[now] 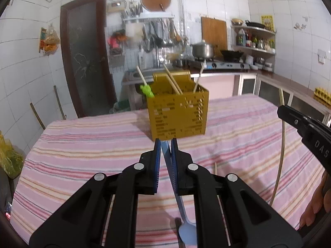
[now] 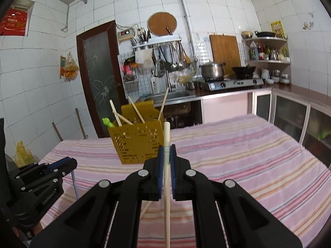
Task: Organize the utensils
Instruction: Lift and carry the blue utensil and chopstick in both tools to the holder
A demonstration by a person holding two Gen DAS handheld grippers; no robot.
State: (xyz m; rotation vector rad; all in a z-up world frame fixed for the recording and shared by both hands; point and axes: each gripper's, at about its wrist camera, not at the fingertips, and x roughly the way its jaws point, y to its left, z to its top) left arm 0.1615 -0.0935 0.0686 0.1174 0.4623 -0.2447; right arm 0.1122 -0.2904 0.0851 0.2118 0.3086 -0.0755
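A yellow perforated utensil basket stands on the striped tablecloth, holding several chopsticks and a green-handled utensil; it also shows in the right wrist view. My left gripper is shut on a blue spoon, handle forward, bowl hanging below, just in front of the basket. My right gripper is shut on a pale chopstick, held upright, right of the basket. The right gripper also shows in the left wrist view, and the left gripper in the right wrist view.
The table is covered with a pink striped cloth. One more chopstick lies on the cloth beneath my grippers. Behind are a sink counter, a stove with a pot, hanging utensils and a dark door.
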